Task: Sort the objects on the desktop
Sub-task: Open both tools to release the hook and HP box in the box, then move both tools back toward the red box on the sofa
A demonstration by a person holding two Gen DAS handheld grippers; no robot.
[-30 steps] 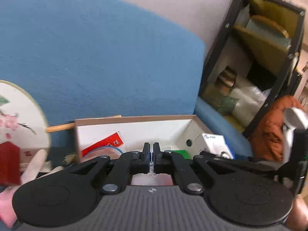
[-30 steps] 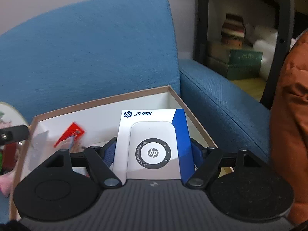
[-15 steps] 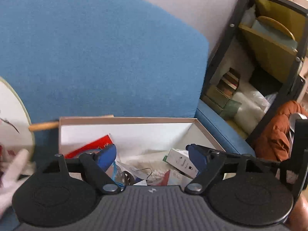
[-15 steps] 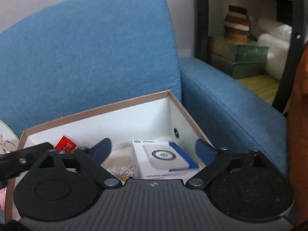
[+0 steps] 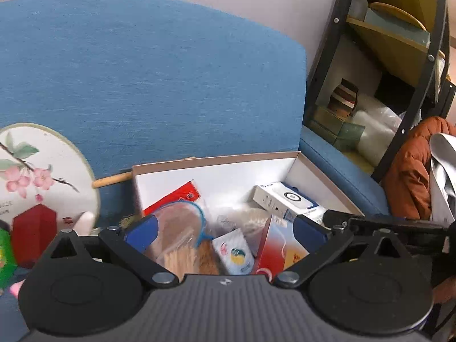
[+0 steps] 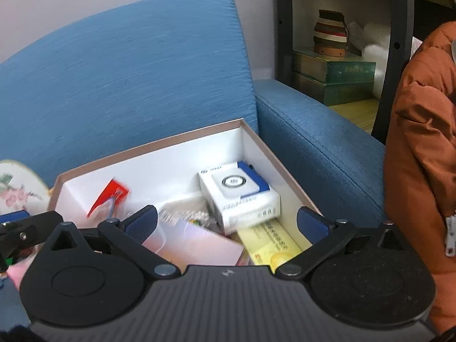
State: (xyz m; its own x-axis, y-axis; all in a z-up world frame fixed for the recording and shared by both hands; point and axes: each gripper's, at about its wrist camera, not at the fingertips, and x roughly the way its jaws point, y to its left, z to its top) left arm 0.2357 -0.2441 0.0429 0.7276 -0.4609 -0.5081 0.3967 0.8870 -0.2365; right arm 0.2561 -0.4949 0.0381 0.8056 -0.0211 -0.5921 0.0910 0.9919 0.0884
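A tan cardboard box [image 5: 216, 161] with white inner walls sits on a blue sofa and holds several items. The white and blue HP box [image 6: 239, 192] lies in its far right corner; it also shows in the left wrist view [image 5: 287, 201]. A red packet [image 5: 173, 198], a blue-rimmed round item [image 5: 182, 222], a small white carton [image 5: 233, 252] and a red-white box [image 5: 280, 249] lie inside. My left gripper [image 5: 225, 230] is open and empty above the box. My right gripper [image 6: 226, 222] is open and empty above it, over a yellow box [image 6: 270, 246].
A round floral fan [image 5: 37, 176] with a wooden handle, a red block [image 5: 32, 232] and a green item [image 5: 5, 262] lie left of the box. A black metal shelf [image 5: 379, 65] stands right of the sofa. An orange jacket [image 6: 421, 148] is at the right.
My right gripper opened and let the HP box drop into the cardboard box, then drew back. My left gripper went from shut to open and also drew back and up.
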